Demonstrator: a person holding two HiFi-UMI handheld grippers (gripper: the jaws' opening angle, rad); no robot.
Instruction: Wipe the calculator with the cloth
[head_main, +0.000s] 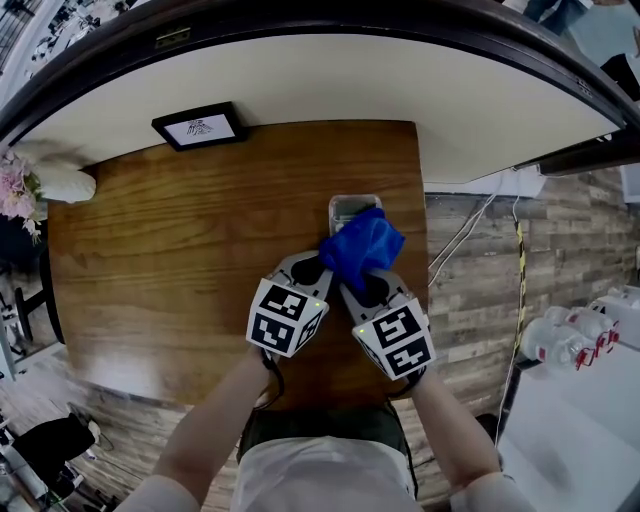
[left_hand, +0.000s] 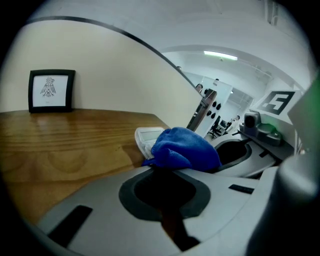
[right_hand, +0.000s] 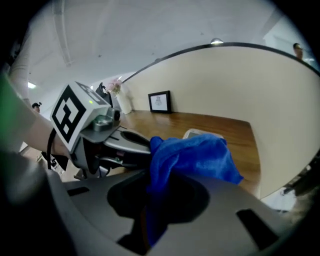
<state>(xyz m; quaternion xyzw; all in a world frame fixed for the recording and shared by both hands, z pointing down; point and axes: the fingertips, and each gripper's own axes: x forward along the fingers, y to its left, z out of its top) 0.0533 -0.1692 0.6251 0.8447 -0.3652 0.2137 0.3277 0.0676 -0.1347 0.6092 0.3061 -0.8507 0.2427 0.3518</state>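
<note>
A pale grey calculator (head_main: 348, 207) lies flat near the right edge of the wooden table (head_main: 180, 250). A bunched blue cloth (head_main: 362, 246) is held just above its near end and covers that part. Both grippers meet at the cloth from the near side. My right gripper (head_main: 354, 276) is shut on the cloth (right_hand: 192, 155), which hangs down between its jaws. My left gripper (head_main: 322, 264) looks shut on the cloth's left edge (left_hand: 185, 147), with its tips hidden under the fabric. The calculator (left_hand: 144, 138) shows beyond the cloth, and its corner (right_hand: 192, 133) peeks out in the right gripper view.
A small black picture frame (head_main: 200, 126) stands at the table's back edge against the cream wall. Pink flowers (head_main: 14, 186) sit at the far left. The table's right edge (head_main: 420, 230) runs close beside the calculator, with cables on the floor (head_main: 470, 225) past it.
</note>
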